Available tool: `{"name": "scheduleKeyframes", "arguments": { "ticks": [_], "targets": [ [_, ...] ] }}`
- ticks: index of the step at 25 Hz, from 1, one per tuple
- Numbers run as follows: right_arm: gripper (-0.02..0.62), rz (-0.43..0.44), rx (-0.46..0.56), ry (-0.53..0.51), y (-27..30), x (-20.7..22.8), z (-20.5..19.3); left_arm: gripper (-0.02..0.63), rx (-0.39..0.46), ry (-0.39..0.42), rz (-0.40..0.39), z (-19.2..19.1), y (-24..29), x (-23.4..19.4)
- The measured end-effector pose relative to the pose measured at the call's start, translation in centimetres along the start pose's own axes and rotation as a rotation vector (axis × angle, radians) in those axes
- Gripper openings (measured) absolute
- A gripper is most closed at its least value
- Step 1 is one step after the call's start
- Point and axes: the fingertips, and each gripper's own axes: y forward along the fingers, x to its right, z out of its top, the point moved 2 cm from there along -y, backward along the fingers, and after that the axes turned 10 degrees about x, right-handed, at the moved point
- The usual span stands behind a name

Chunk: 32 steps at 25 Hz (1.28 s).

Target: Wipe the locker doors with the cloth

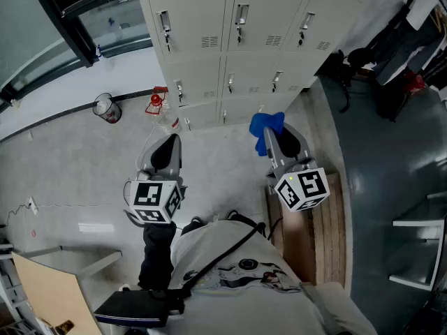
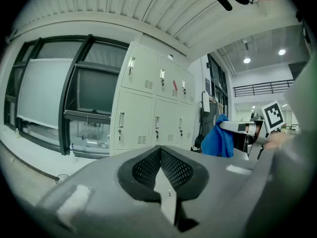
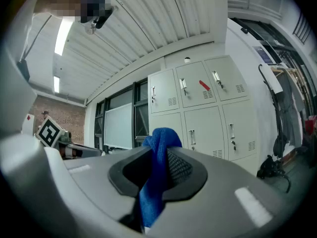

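Observation:
A bank of cream locker doors (image 1: 237, 40) with metal handles stands ahead of me, a stretch of floor away. My right gripper (image 1: 268, 135) is shut on a blue cloth (image 1: 266, 125), which bunches up past its tips and points at the lower doors without touching them. In the right gripper view the cloth (image 3: 157, 172) is pinched between the dark pads, with the lockers (image 3: 203, 113) behind. My left gripper (image 1: 167, 144) hangs to the left, shut with nothing in it; its pads (image 2: 148, 167) meet in the left gripper view, where the cloth (image 2: 221, 138) shows off to the right.
On the floor by the lockers' left corner lie a clear cup (image 1: 106, 108), a red object (image 1: 158, 102) and a plastic bottle (image 1: 168, 121). A wooden platform (image 1: 316, 232) runs under my right side. Dark bags and clothes (image 1: 391, 61) hang at far right. A dark-framed window (image 1: 77, 19) is at left.

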Motion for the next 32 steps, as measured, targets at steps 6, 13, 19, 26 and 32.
{"name": "scheduleKeyframes", "arguments": {
  "ticks": [6, 13, 19, 26, 32],
  "targets": [
    [0.061, 0.007, 0.009, 0.028, 0.0, 0.0, -0.1, -0.009, 0.007, 0.008, -0.003, 0.4, 0.4, 0.0],
    [0.064, 0.029, 0.027, 0.086, -0.1, 0.1, -0.9, -0.009, -0.007, 0.006, -0.010, -0.9, 0.8, 0.3],
    [0.064, 0.065, 0.060, 0.141, 0.7, 1.4, -0.2, -0.009, -0.020, 0.008, -0.011, -1.1, 1.5, 0.7],
    [0.064, 0.158, 0.109, 0.102, 3.2, 3.1, 3.1, -0.009, -0.006, 0.026, 0.016, 1.2, 3.8, 1.1],
    [0.064, 0.310, 0.173, 0.033, 8.5, 2.5, 7.2, -0.009, 0.028, 0.067, 0.055, 4.3, 5.3, 0.8]
  ]
}}
